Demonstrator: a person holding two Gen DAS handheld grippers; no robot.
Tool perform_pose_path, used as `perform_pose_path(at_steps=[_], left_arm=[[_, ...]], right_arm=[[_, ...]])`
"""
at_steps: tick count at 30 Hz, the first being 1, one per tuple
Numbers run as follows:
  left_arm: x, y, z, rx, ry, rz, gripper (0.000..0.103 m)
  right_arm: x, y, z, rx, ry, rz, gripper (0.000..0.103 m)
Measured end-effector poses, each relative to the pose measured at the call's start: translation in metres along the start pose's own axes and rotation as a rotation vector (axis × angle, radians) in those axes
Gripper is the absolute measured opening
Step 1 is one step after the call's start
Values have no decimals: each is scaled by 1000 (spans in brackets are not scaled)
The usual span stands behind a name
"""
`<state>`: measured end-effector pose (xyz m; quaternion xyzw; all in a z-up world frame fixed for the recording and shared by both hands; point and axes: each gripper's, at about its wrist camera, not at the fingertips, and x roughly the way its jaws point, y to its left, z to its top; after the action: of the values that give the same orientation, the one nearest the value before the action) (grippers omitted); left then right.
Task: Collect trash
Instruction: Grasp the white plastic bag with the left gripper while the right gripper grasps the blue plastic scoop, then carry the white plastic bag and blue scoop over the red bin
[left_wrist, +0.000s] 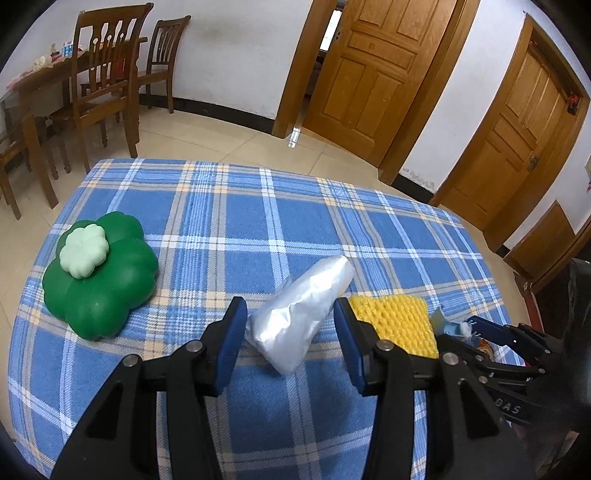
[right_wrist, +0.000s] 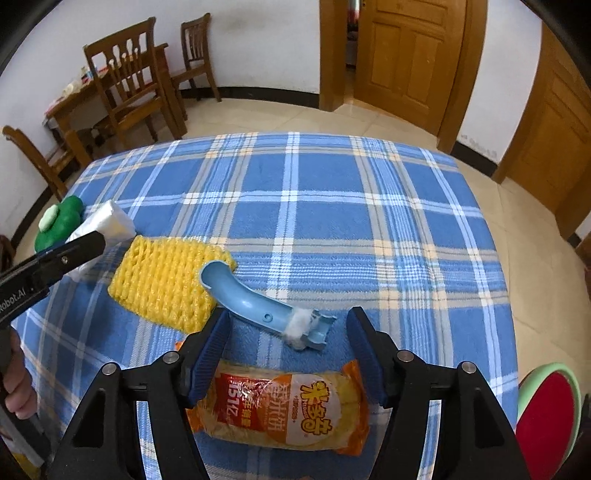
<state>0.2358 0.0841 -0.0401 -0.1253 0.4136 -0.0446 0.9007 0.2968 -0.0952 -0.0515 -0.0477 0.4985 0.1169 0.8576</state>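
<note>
A crumpled clear plastic bag (left_wrist: 301, 312) lies on the blue plaid tablecloth (left_wrist: 236, 221), between the open jaws of my left gripper (left_wrist: 290, 314); it also shows in the right wrist view (right_wrist: 107, 223). A yellow foam net (left_wrist: 397, 325) (right_wrist: 168, 282) lies to its right. A broken blue plastic piece (right_wrist: 255, 304) with white fluff lies just ahead of my open right gripper (right_wrist: 290, 321). An orange snack packet (right_wrist: 284, 408) lies under and between the right jaws. The right gripper shows at the right edge of the left wrist view (left_wrist: 476, 326).
A green clover-shaped box (left_wrist: 99, 275) (right_wrist: 59, 223) sits at the table's left. A red and green round object (right_wrist: 546, 410) is at the lower right. Wooden chairs (left_wrist: 107, 81), a dining table (left_wrist: 40, 77) and doors (left_wrist: 369, 70) stand beyond.
</note>
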Motion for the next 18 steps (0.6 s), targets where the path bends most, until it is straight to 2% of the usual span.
perform_pose_path(at_steps=[2,4,8,18], left_arm=[[-1,0,0,1,-2,-2,49],[-2,-1,0,0,-4,-4,49],[-5,-4,0,3,-11,-7,49],[-24,-16,-2,20,-30,-18,49]], right_arm=[[2,6,1,-22,-12,-22,46],[1,4,2,-21,-18,-18,37],[0,-2,1,-3,-23,5,27],[-25,-20,-15,77,-78,41,25]])
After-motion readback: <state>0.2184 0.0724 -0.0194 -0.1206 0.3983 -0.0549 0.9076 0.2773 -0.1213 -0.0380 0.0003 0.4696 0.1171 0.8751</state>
